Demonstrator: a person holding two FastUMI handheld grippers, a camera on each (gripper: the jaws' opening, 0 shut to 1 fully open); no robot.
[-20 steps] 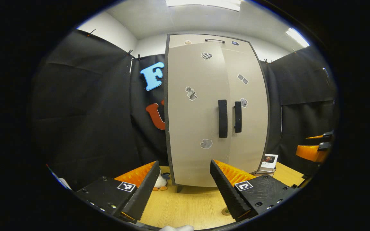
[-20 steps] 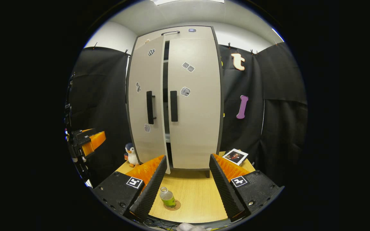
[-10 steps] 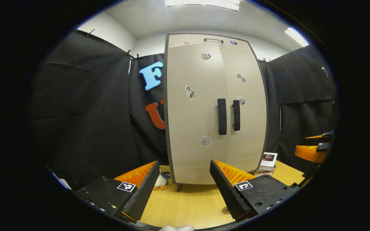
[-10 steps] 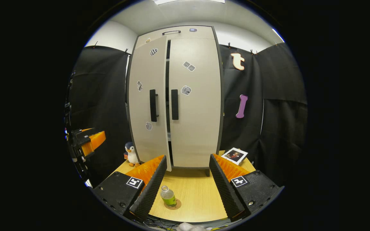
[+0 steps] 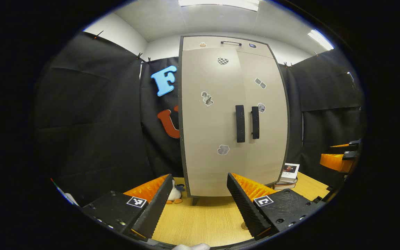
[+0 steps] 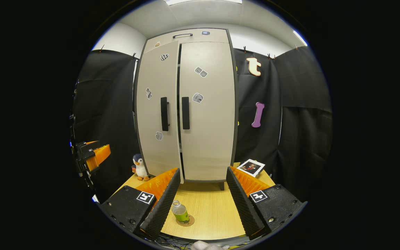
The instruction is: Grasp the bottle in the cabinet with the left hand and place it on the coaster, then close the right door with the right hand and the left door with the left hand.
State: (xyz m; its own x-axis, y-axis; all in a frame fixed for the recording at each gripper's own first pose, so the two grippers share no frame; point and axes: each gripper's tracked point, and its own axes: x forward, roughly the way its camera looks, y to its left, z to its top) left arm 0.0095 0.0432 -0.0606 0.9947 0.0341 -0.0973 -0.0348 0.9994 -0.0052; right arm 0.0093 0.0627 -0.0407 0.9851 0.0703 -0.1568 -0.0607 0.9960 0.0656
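- Hidden or cut off: in the left gripper view the coaster (image 5: 244, 226) shows as a sliver beside the left gripper's (image 5: 200, 205) right finger, and the bottle on it cannot be made out there. The stickers on the cabinet (image 6: 186, 107) doors are too small to identify.
- Partly seen: in the right gripper view the left gripper (image 6: 94, 156) appears left of the cabinet, cut by the view's edge; in the left gripper view the right gripper (image 5: 339, 161) appears right of the cabinet, likewise cut off.
- Change: the left door (image 6: 158, 111) stood more ajar a second ago; now only a narrow dark slit separates it from the right door (image 6: 207, 111), its lower edge still standing slightly proud.
- Left gripper: fingers spread wide, holding and touching nothing, in front of the cabinet above the wooden table (image 5: 203, 222).
- Right gripper (image 6: 201, 199): fingers spread wide, empty.
- Task item: the bottle (image 6: 180, 211) stands upright on the coaster (image 6: 188, 221) on the table, in front of the cabinet, just beside the right gripper's left finger in the picture.
- Surroundings: a toy penguin (image 6: 139, 167) stands left of the cabinet's base; a photo card (image 6: 251, 167) lies to its right.
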